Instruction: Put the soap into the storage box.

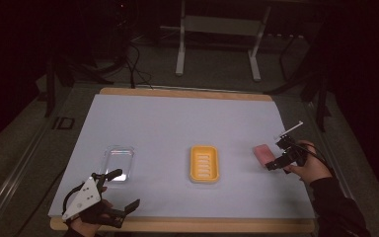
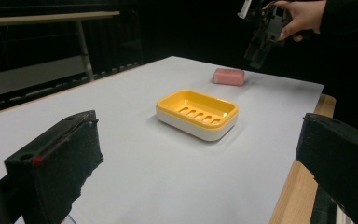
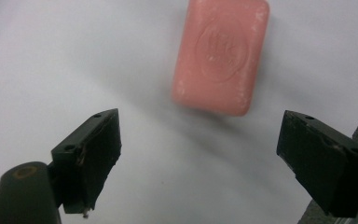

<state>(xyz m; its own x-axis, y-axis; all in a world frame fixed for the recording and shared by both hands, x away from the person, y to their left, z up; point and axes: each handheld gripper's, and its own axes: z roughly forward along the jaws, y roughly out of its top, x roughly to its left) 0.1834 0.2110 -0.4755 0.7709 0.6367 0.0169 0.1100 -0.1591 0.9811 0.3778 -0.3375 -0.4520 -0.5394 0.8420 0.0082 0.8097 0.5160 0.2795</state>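
A pink bar of soap (image 1: 262, 153) (image 2: 229, 76) (image 3: 221, 55) lies flat on the white table cover at the right. My right gripper (image 1: 276, 159) (image 3: 198, 156) hovers just above and beside it, open, jaws wide apart with nothing between them. A yellow soap dish (image 1: 204, 163) (image 2: 197, 114) with a slotted bottom sits in the middle of the table. My left gripper (image 1: 120, 190) (image 2: 200, 163) is held at the near left edge, open and empty, pointing toward the dish.
A clear plastic lid or tray (image 1: 118, 162) lies left of the dish, near my left gripper. The wooden table edge (image 1: 187, 224) runs along the front. Metal frame legs (image 1: 180, 54) stand on the dark floor beyond the table.
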